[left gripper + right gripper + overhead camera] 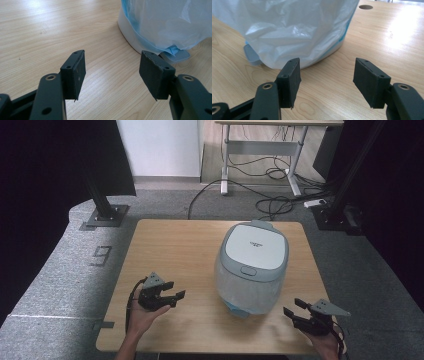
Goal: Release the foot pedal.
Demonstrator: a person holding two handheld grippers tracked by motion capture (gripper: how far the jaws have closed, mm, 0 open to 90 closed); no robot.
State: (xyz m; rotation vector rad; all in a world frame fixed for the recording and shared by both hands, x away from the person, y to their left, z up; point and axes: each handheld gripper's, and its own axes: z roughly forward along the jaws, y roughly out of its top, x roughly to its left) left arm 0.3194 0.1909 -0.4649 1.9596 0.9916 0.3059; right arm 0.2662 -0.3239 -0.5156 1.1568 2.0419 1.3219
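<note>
A small grey-lidded bin with a translucent plastic bag around its body stands on the wooden table, right of centre. The bag hangs over the white body and a grey pedal sticks out at the base. My left gripper hovers open near the front left of the table, pointing toward the bin, nothing between its jaws. At the front right, my right gripper is open too, aimed at the bagged bin from its lower right side, clear of it.
A round cable hole sits in the tabletop beyond the bin. Past the table lies grey carpet with cables, black stand posts and a white desk frame. Dark curtains flank both sides.
</note>
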